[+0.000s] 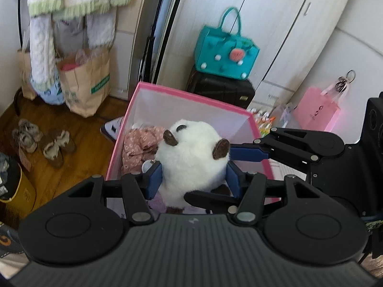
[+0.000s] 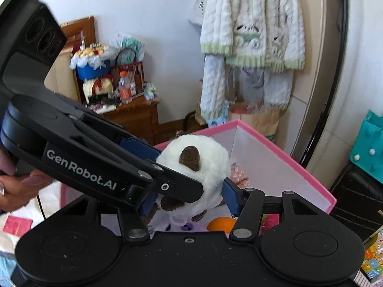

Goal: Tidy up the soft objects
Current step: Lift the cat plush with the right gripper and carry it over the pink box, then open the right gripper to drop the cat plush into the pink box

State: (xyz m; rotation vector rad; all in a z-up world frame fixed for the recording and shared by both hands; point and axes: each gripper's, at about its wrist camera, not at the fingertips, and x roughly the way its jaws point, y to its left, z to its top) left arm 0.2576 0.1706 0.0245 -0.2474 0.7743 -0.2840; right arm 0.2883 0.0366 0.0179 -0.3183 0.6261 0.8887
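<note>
from the left wrist view, the left gripper [image 1: 193,178] was clamped on the white plush toy [image 1: 191,157], its blue pads pressed into the fur on both sides, the toy held over the open pink box [image 1: 191,96]. the right gripper [image 1: 216,175] came in from the right: one blue finger lay against the toy just under its brown ear and a dark finger crossed under its near side, so it looked clamped on the toy too. a floral pink cloth [image 1: 138,148] already sat in the box at the left. the risk here was uneven letting go: if one pair of jaws opened first, the soft body could swing and catch the box's near rim, or land on the floor. from the right wrist view, the right gripper [image 2: 189,197] had the plush toy [image 2: 203,165] between its pads, squeezing the fur, while the left gripper [image 2: 165,167] crossed in from the left, a person's hand [image 2: 16,189] behind it. the pink box [image 2: 282,148] opened just beyond, with an orange ball [image 2: 221,223] low inside. the crossed fingers were tight together, and fur could snag on a pad as the jaws opened, dragging the toy back out.
</note>
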